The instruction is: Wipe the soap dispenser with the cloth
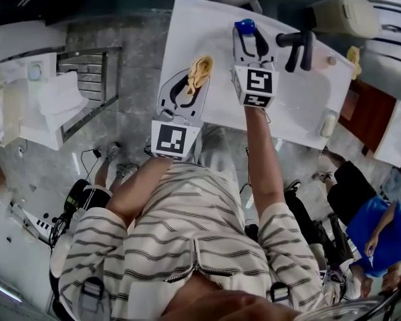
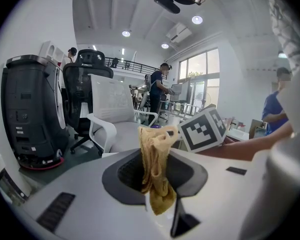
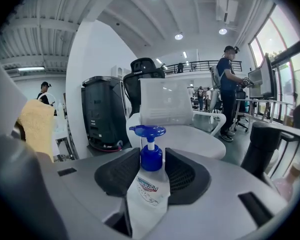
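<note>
A crumpled yellow cloth point(image 2: 155, 169) stands up between the jaws of my left gripper point(image 2: 157, 184), which is shut on it; from the head view the cloth point(image 1: 200, 71) sticks out past the gripper point(image 1: 190, 85) over the white table point(image 1: 301, 105). My right gripper point(image 3: 149, 181) is shut on the soap dispenser point(image 3: 148, 189), a clear bottle with a blue pump top point(image 3: 149, 149). In the head view the blue pump point(image 1: 244, 26) shows beyond the right gripper point(image 1: 248, 45). The two grippers are side by side, the cloth point(image 3: 37, 126) apart from the bottle.
A black faucet-like fixture point(image 1: 297, 45) sits on the table to the right of the bottle. A white office chair point(image 3: 177, 116) stands beyond the table's far edge. A seated person in blue point(image 1: 371, 236) is at the right. A metal rack point(image 1: 87, 79) stands at the left.
</note>
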The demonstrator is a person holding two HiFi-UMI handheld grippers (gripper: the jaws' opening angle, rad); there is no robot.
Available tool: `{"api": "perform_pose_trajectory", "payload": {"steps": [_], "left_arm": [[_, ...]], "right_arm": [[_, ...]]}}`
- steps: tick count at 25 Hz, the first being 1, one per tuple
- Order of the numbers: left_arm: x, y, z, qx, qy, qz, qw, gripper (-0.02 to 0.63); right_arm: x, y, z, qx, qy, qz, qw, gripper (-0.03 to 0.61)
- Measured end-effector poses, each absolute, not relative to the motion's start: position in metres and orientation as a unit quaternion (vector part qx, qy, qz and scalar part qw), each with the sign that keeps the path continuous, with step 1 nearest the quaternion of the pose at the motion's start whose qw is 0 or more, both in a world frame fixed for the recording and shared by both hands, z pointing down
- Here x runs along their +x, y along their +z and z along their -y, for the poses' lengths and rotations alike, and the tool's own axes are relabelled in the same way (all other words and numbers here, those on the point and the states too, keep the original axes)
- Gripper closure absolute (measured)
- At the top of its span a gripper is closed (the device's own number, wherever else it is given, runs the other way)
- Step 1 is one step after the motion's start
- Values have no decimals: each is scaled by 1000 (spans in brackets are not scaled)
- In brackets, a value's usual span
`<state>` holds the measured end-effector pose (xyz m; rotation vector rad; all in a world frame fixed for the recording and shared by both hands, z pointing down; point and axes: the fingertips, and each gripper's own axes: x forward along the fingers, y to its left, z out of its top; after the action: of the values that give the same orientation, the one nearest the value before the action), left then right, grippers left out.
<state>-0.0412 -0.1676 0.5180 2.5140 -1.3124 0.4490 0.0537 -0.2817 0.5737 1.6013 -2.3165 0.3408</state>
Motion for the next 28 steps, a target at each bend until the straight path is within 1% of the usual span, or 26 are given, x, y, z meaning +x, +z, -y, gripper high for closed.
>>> {"api": "perform_pose_trajectory", "payload": {"steps": [8, 17, 28], "left_arm": [[-44, 520, 167, 867, 151, 454, 138, 520], [-47, 516, 165, 866, 148, 458, 135, 520], [-41, 500, 155, 874, 132, 453, 118, 520]], "right_arm": [[55, 573, 282, 564, 107, 804, 154, 456], [59, 564, 278, 558, 125, 810, 133, 455], [60, 515, 256, 544, 128, 822, 110, 454]]}}
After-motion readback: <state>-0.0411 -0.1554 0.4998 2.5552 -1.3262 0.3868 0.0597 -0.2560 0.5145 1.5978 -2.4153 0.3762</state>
